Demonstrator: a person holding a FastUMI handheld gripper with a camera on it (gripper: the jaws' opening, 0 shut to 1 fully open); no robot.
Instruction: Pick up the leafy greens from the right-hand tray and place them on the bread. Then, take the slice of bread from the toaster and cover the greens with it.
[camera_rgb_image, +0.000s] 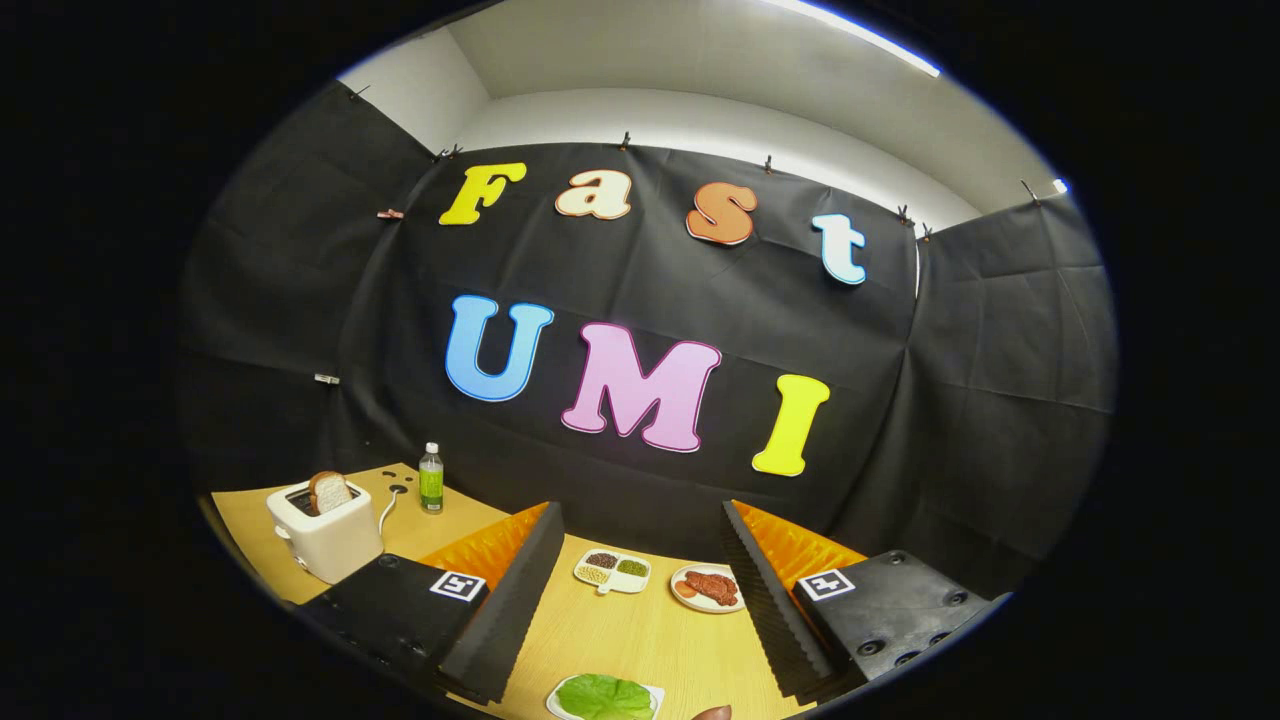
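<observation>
While your tool (640, 600) hangs spread and empty above the worktop (620, 640), bring it down over the leafy greens (604, 697) lying on their tray (556, 702) between the fingers, pinching the leaf edge rather than scraping the tray.

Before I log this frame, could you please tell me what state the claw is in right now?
Claw: open, holding nothing; the leafy greens lie on their tray between its fingers, untouched.
</observation>
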